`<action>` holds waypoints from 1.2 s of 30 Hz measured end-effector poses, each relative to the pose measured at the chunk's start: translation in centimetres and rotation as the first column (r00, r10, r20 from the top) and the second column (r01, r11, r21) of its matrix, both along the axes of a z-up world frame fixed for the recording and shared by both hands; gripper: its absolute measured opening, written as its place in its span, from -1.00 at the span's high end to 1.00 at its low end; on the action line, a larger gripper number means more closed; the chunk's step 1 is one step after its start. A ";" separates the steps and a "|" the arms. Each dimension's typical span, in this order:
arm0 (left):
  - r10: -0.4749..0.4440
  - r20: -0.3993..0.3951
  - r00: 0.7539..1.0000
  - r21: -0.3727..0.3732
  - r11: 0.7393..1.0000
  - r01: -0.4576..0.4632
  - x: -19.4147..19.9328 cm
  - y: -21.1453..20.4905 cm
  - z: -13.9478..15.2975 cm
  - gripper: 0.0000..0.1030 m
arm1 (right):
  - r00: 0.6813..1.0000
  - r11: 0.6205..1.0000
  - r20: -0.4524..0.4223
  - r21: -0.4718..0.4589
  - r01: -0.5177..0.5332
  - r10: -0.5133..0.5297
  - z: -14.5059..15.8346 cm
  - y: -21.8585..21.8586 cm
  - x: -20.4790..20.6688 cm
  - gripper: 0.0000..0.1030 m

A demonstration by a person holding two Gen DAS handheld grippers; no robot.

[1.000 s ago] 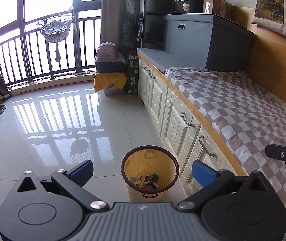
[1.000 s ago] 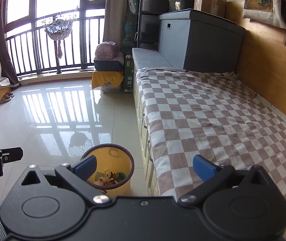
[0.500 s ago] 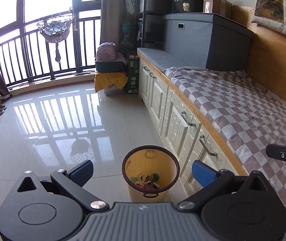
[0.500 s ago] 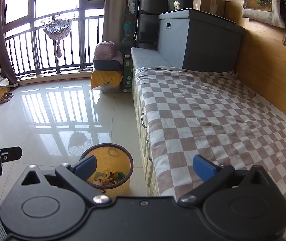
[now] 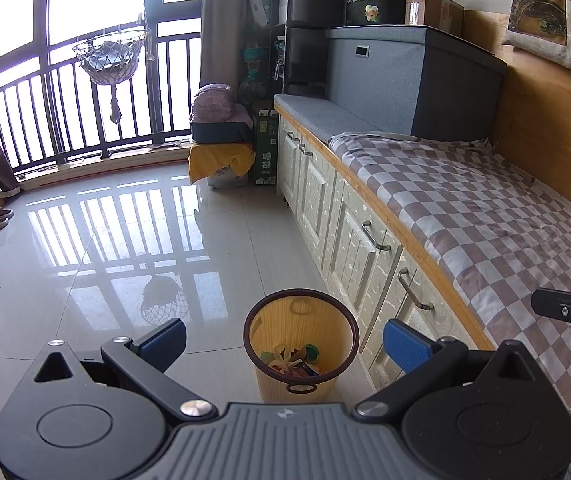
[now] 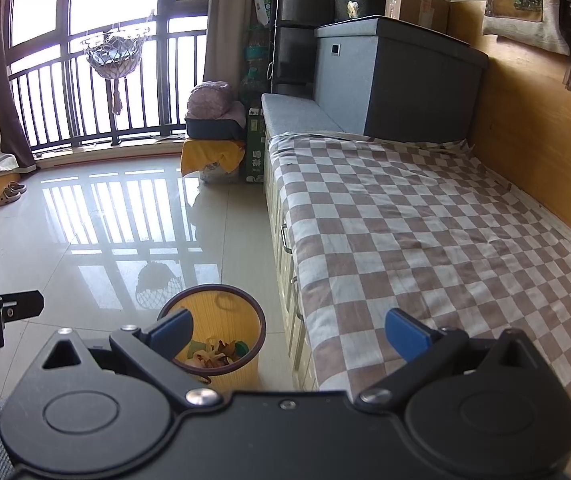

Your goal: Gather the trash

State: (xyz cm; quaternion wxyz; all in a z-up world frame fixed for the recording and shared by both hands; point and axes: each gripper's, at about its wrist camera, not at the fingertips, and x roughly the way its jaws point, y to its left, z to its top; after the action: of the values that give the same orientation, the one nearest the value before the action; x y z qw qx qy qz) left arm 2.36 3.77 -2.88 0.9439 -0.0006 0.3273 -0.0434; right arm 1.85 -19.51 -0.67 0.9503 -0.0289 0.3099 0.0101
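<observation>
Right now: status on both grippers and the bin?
Left gripper open, empty. Right gripper open, empty. Yellow bin upright on floor beside cabinet drawers, trash inside. Nothing blocking.

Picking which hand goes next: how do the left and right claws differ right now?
The left claw is centred over the yellow waste basket; the right claw sits over the basket's right edge and the checkered bed cover. Both are open, holding nothing.

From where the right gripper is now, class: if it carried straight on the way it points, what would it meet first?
Probably the checkered bed cover: the open right gripper points along the bed's floor-side edge, with the yellow trash bin lower left. Depth is unclear.
</observation>
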 end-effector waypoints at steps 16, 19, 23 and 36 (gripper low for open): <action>0.000 0.000 1.000 0.000 1.000 0.000 0.0 0.0 0.0 -1.00 | 1.000 1.000 0.000 -0.001 0.000 -0.001 -0.1 0.0 -0.1 -1.00; 0.000 0.000 1.000 0.000 1.000 0.000 0.0 0.0 0.0 -1.00 | 1.000 1.000 -0.001 0.000 0.000 0.000 -0.1 0.0 -0.1 -1.00; 0.001 0.000 1.000 0.000 1.000 -0.001 0.0 -0.1 0.0 -1.00 | 1.000 1.000 -0.001 0.000 0.001 -0.001 -0.1 0.0 -0.1 -1.00; 0.004 0.000 1.000 0.004 1.000 -0.004 -0.1 0.3 -0.1 -1.00 | 1.000 1.000 -0.001 0.000 0.001 -0.001 -0.1 0.0 -0.1 -1.00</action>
State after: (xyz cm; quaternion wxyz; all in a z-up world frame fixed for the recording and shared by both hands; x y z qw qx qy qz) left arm 2.25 4.10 -2.99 0.9439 0.0003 0.3276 -0.0408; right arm 1.78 -19.54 -0.80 0.9501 -0.0288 0.3104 0.0095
